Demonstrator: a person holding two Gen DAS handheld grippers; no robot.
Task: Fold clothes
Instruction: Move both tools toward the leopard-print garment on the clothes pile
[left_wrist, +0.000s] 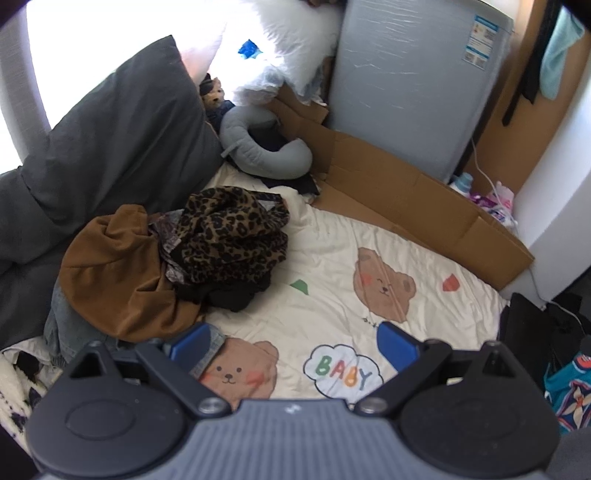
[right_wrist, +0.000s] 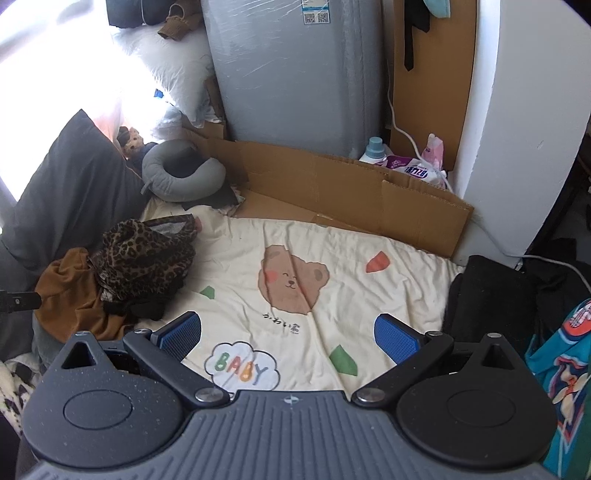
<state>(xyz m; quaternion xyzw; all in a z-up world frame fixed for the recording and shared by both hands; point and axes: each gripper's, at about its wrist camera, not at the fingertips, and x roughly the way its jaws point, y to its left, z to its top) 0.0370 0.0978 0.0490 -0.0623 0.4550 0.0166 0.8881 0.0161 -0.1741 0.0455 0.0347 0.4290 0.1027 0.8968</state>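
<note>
A heap of clothes lies at the left of a cream bear-print bed sheet (left_wrist: 332, 258) (right_wrist: 332, 258). In the heap are a brown garment (left_wrist: 118, 280) (right_wrist: 70, 295), a leopard-print garment (left_wrist: 232, 229) (right_wrist: 140, 254), something black (left_wrist: 236, 295) underneath and a denim piece (left_wrist: 66, 332). My left gripper (left_wrist: 291, 341) hovers open over the sheet just right of the heap, nothing between its blue pads. My right gripper (right_wrist: 288, 334) is open too, above the sheet's middle, well right of the heap.
Dark grey pillows (left_wrist: 110, 147) (right_wrist: 66, 184) lean at the left. A grey neck pillow (left_wrist: 266, 147) (right_wrist: 177, 173) and flattened cardboard (left_wrist: 406, 199) (right_wrist: 332, 184) lie at the back before a wrapped grey appliance (left_wrist: 413, 81) (right_wrist: 295, 74). Dark clothes (right_wrist: 491, 295) and a teal printed fabric (right_wrist: 561, 369) sit at the right edge.
</note>
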